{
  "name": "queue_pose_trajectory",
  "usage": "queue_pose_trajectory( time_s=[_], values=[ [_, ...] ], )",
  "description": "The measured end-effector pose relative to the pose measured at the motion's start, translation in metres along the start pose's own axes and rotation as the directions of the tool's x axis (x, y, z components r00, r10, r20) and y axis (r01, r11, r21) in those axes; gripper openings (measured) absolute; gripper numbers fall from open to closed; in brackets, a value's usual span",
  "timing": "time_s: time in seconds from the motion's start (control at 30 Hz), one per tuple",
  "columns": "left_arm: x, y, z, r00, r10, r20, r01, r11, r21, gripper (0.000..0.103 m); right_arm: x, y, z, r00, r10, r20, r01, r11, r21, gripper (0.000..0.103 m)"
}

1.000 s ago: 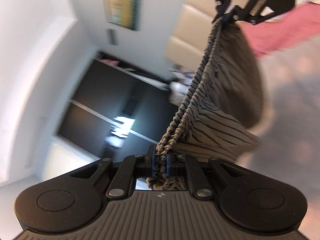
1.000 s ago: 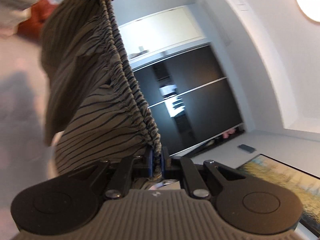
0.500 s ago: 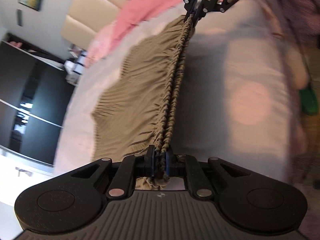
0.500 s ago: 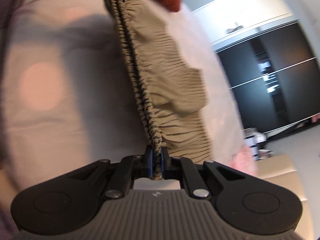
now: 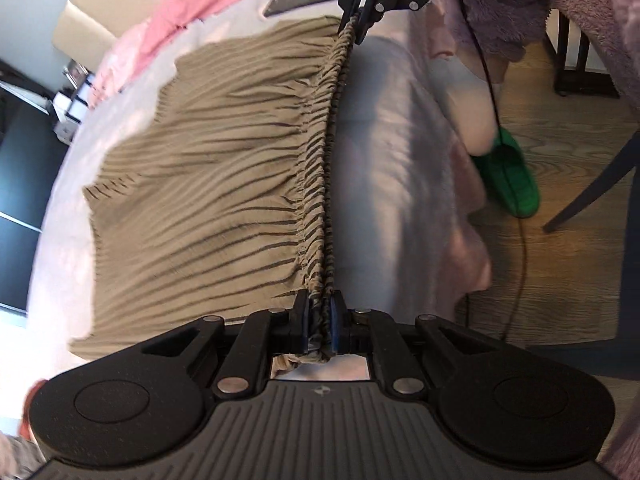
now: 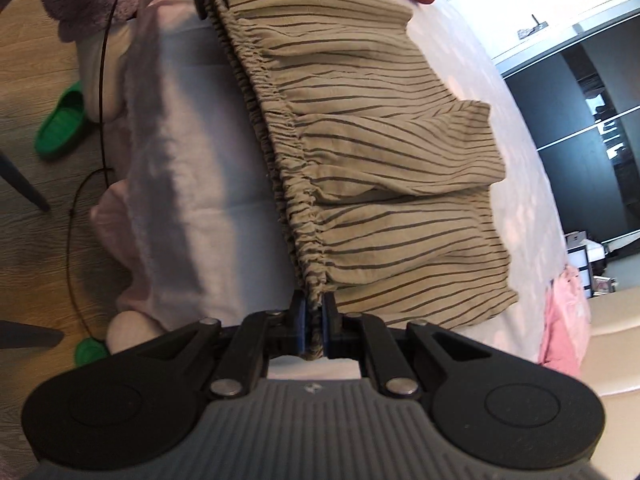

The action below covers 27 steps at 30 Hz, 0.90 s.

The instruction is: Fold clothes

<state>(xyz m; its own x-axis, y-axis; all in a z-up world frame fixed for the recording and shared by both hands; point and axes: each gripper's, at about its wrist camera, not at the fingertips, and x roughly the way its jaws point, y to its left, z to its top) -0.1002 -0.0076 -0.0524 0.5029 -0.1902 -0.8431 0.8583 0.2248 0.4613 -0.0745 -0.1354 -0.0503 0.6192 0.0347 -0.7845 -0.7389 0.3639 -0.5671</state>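
Shorts point(image 5: 208, 184) lie spread on bed point(image 5: 384, 128). My left gripper point(image 5: 319, 326) and right gripper point(image 6: 313, 322) clamp waistband point(image 6: 280, 136) ends. I keep band taut, lower evenly, then release.

The end of the elastic waistband point(image 5: 320, 184) disappears between the pads of the left gripper point(image 5: 319, 326), so its tip cannot be seen; the same holds in the right wrist view, where the band's other end vanishes inside the right gripper point(image 6: 314, 330). The striped shorts point(image 6: 384, 168) hide the bedsheet point(image 6: 192, 152) under them. The right gripper, seen far off from the left wrist, is cut by the top edge. The green slipper point(image 6: 60, 124) is half covered by a leg. The left rim of the left wrist view is blurred.
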Motion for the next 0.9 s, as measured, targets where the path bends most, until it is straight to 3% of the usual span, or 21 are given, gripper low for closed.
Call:
queue_pose_trajectory(
  time_s=[0.17, 0.33, 0.53, 0.63, 0.67, 0.7, 0.8, 0.9],
  values=[
    [-0.002, 0.014, -0.002, 0.997, -0.08, -0.012, 0.078, 0.991, -0.106, 0.008, 0.001, -0.02, -0.011, 0.999, 0.048, -0.024, -0.048, 0.999, -0.01, 0.009],
    [-0.008, 0.018, -0.006, 0.993, -0.118, -0.013, 0.115, 0.986, -0.119, 0.008, -0.001, -0.022, -0.007, 0.996, 0.083, -0.021, -0.083, 0.997, 0.006, 0.009],
    [-0.002, 0.023, -0.003, 0.998, -0.066, -0.004, 0.065, 0.986, -0.156, 0.015, -0.012, -0.022, -0.013, 0.997, 0.072, -0.013, -0.072, 0.997, 0.04, 0.01],
    [-0.006, 0.023, -0.004, 0.997, -0.075, 0.001, 0.074, 0.981, -0.18, 0.031, -0.013, -0.018, -0.013, 0.997, 0.076, -0.016, -0.075, 0.997, 0.036, 0.023],
    [-0.009, 0.023, -0.004, 0.997, -0.075, 0.007, 0.075, 0.978, -0.193, 0.033, -0.016, -0.018, -0.015, 0.996, 0.084, -0.014, -0.083, 0.995, 0.053, 0.033],
    [-0.012, 0.025, -0.004, 0.997, -0.075, 0.014, 0.077, 0.975, -0.208, 0.036, -0.02, -0.02, -0.018, 0.996, 0.092, -0.01, -0.091, 0.993, 0.074, 0.033],
    [-0.023, 0.036, -0.006, 0.994, -0.101, 0.047, 0.111, 0.947, -0.302, 0.039, -0.031, -0.038, -0.022, 0.993, 0.118, 0.008, -0.117, 0.973, 0.197, 0.036],
    [-0.034, 0.053, -0.007, 0.989, -0.111, 0.094, 0.142, 0.884, -0.445, 0.042, -0.037, -0.069, -0.029, 0.984, 0.172, 0.045, -0.174, 0.883, 0.436, 0.041]
  ],
)
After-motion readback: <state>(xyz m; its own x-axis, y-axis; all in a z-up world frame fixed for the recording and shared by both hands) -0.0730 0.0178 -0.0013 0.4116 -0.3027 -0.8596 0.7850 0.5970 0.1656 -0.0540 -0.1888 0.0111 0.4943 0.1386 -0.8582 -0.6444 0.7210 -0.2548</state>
